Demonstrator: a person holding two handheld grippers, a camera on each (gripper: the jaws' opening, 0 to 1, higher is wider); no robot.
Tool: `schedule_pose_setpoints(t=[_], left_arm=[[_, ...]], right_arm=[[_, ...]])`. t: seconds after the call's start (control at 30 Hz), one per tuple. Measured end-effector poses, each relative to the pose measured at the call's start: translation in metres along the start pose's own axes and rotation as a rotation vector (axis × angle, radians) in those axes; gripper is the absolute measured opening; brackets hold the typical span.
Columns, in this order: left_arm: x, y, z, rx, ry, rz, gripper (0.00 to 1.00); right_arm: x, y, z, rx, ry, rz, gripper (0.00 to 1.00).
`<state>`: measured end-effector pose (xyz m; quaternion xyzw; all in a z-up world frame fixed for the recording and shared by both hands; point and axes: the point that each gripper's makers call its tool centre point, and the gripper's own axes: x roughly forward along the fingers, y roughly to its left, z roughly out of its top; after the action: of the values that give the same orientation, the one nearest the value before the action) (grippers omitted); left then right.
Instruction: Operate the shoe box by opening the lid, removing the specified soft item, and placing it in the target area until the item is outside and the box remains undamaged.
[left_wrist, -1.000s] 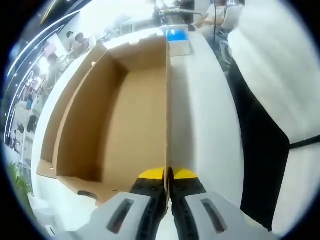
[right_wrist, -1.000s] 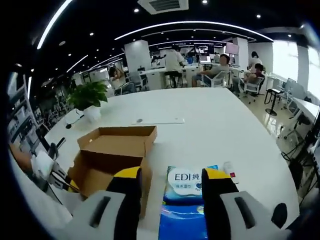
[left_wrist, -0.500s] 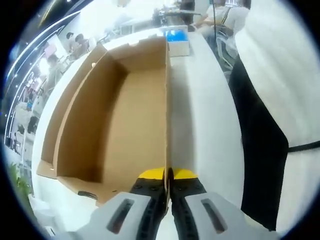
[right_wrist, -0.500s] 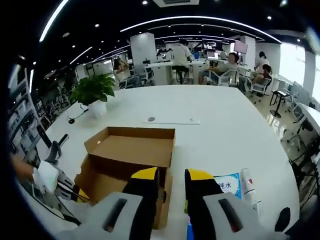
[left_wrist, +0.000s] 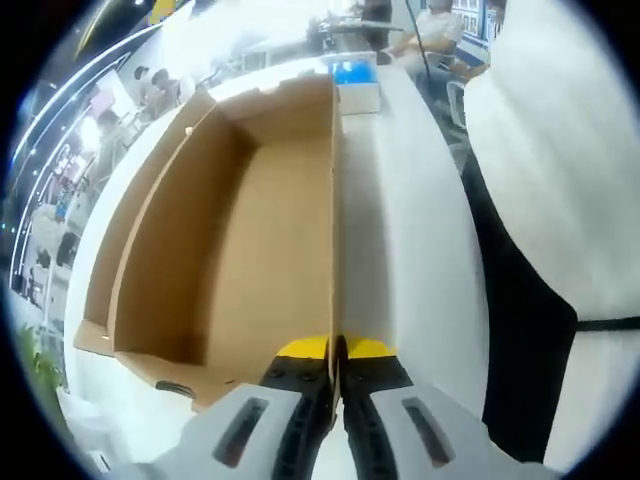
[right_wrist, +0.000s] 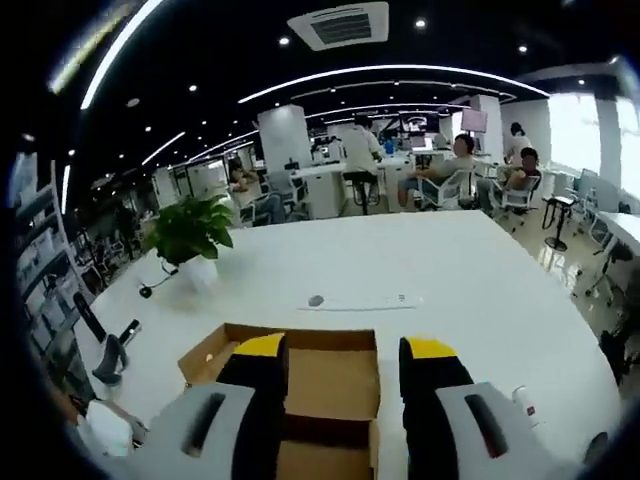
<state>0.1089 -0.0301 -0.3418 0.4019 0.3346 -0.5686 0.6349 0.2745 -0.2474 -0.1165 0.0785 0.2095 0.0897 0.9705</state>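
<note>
Main risk, as I judge it: the left gripper (left_wrist: 335, 372) is pinched tight on the thin cardboard side wall of the shoe box (left_wrist: 250, 230), right at its near end. Any twist or hard pull from that hand could crease or tear the wall, and the task wants the box undamaged. Second risk: the right gripper (right_wrist: 340, 380) hangs over the box w/ jaws apart (medium gap, nothing between them, touching nothing). If it drops in carelessly it could clip a flap or shove the box against the left hand's hold.

Near to far in the left gripper view: jaws closed on the wall edge, then the box interior, which looks empty. Beyond the box's far end, near the far edge of the desk (left_wrist: 410, 250), sits a blue-and-white pack (left_wrist: 355, 80), prob. the soft item, already outside the box, though it's too small and blurred to be sure.

In the right gripper view the box is open below the jaws; farther off a potted plant (right_wrist: 195, 235) stands toward the desk's left edge.
</note>
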Motion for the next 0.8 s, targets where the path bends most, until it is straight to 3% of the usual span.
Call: schedule_pose_setpoints(t=[0.13, 0.3, 0.47, 0.5, 0.6, 0.63, 0.7, 0.8], left_arm=[[0.000, 0.000, 0.000, -0.001, -0.002, -0.001, 0.02], [0.000, 0.000, 0.000, -0.001, -0.001, 0.006, 0.02], [0.000, 0.000, 0.000, 0.026, -0.011, 0.012, 0.02], [0.000, 0.000, 0.000, 0.030, -0.012, 0.016, 0.02], [0.000, 0.000, 0.000, 0.027, -0.012, 0.022, 0.02], [0.000, 0.000, 0.000, 0.025, -0.013, 0.022, 0.02], [0.000, 0.001, 0.000, 0.022, -0.015, 0.027, 0.02], [0.000, 0.000, 0.000, 0.037, -0.015, 0.035, 0.03]], right_arm=[[0.006, -0.004, -0.005, -0.086, 0.066, -0.028, 0.44], [0.011, -0.009, -0.013, -0.038, 0.103, -0.035, 0.45], [0.032, -0.020, -0.020, -0.246, 0.190, -0.049, 0.38], [0.035, -0.022, -0.018, -0.269, 0.189, -0.053, 0.34], [0.042, -0.027, -0.025, -0.334, 0.281, -0.042, 0.32], [0.046, -0.027, -0.023, -0.318, 0.269, -0.040, 0.32], [0.049, -0.026, -0.029, -0.294, 0.325, -0.021, 0.32], [0.058, -0.030, -0.030, -0.312, 0.347, -0.028, 0.31]])
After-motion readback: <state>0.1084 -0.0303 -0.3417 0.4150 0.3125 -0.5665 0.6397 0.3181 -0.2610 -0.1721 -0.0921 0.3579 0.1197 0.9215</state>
